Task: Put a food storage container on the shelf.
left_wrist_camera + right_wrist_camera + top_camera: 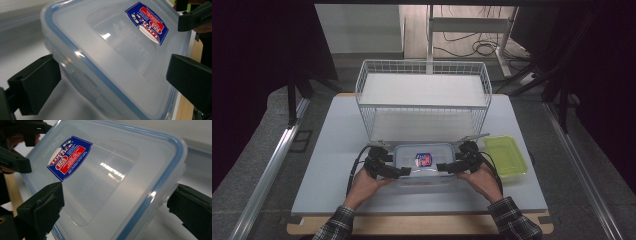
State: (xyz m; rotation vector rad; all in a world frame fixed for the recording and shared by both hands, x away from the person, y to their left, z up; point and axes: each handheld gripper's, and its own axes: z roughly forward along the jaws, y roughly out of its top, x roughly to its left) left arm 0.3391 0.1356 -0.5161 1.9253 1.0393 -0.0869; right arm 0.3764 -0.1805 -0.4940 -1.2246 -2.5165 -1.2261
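Nearest the table's (337,145) near edge, the left gripper (404,171) and right gripper (443,167) flanked the box (424,170), one at each short end. Both stood released, jaws wide around the box's corners, pads not visibly pressing. The box sat with its lid (112,50) on, near centre. To lift it well, each should close squarely on its end, level, together. To the right lay a green tray (507,155); farther off, the wire rack (422,95).

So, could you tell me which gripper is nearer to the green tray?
The right gripper. It sits at the lidded container's right end, next to the green tray. The left gripper is at the container's far end.
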